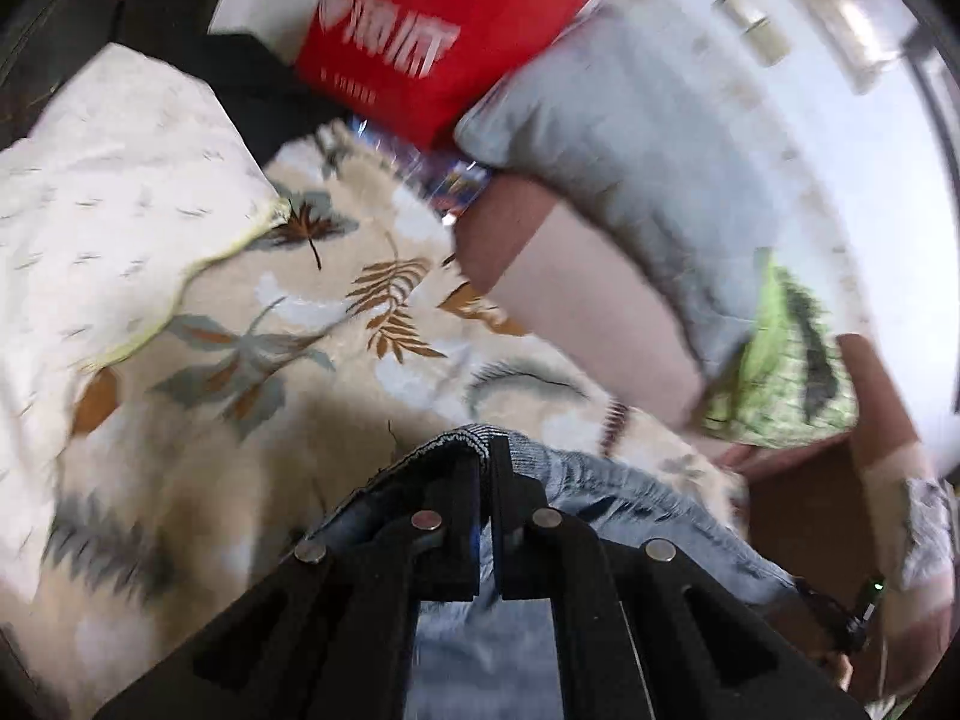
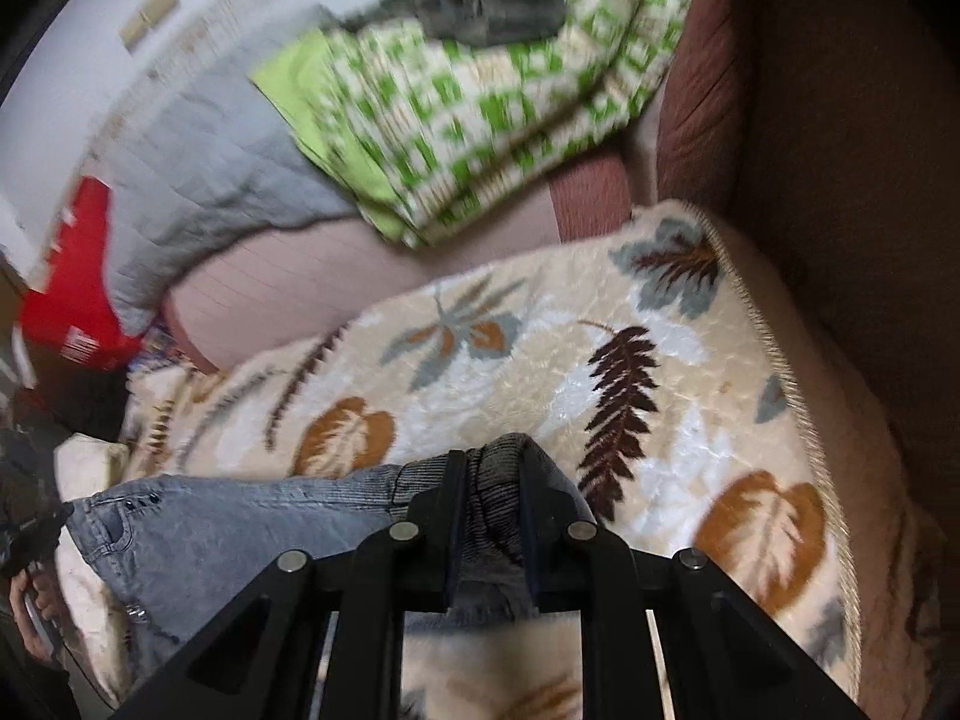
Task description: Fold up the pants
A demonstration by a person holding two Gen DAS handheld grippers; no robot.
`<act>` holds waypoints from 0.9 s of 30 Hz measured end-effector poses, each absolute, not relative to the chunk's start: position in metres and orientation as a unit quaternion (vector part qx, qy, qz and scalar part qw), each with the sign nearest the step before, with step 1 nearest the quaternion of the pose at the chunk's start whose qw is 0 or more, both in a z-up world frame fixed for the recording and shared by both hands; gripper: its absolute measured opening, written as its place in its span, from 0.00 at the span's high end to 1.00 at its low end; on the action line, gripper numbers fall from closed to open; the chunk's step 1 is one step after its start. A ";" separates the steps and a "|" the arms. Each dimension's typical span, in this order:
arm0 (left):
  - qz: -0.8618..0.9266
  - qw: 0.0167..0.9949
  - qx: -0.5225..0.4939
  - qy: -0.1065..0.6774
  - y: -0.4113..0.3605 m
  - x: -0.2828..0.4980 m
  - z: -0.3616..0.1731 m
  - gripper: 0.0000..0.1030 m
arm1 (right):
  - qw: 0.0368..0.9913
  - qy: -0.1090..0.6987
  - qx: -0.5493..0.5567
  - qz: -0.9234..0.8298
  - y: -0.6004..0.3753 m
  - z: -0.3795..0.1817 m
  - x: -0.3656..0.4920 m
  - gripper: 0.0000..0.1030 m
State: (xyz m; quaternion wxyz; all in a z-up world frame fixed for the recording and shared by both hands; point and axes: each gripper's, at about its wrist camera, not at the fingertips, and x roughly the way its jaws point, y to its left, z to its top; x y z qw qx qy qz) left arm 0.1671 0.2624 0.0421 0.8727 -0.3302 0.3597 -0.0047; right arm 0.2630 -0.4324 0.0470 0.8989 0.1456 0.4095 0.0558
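The pants are grey-blue jeans (image 1: 600,492) with a ribbed dark waistband, held above a cream leaf-patterned blanket (image 1: 288,312). My left gripper (image 1: 486,456) is shut on the waistband edge, with denim hanging below and to the right. My right gripper (image 2: 492,468) is shut on the other part of the ribbed waistband, and the jeans (image 2: 240,516) stretch from it to the left, pocket rivets showing. The leaf blanket (image 2: 540,348) lies under them. Both views are motion-blurred.
A white pillow (image 1: 102,216) lies at the left of the blanket. A red bag (image 1: 432,36), a grey quilted cushion (image 1: 630,138) and a green checked cloth (image 2: 468,114) sit against the pink sofa back (image 2: 288,282). The blanket's fringed edge (image 2: 798,408) runs along the right, a brown armrest (image 2: 840,180) beyond.
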 end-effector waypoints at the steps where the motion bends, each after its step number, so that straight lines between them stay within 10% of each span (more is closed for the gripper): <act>1: -0.013 0.874 -0.335 0.352 0.262 0.143 0.047 0.98 | 0.900 0.405 0.149 0.058 -0.437 0.051 0.244 0.83; 12: 0.011 0.823 -0.334 0.460 0.262 -0.012 -0.043 0.96 | 0.830 0.530 0.165 0.057 -0.472 -0.105 0.038 0.77; 14: 0.024 0.817 -0.338 0.468 0.268 -0.018 -0.043 0.86 | 0.831 0.511 0.210 0.063 -0.486 -0.104 0.026 0.76; 16: 0.035 0.831 -0.335 0.443 0.271 -0.026 -0.026 0.62 | 0.844 0.480 0.238 0.024 -0.504 -0.087 0.017 0.36; 18: 0.046 0.851 -0.322 0.411 0.267 -0.029 -0.004 0.40 | 0.847 0.471 0.245 0.005 -0.513 -0.075 0.013 0.30; 27: -0.002 0.881 -0.226 0.416 0.181 0.010 -0.002 0.37 | 0.807 0.473 0.343 0.083 -0.486 -0.076 0.021 0.30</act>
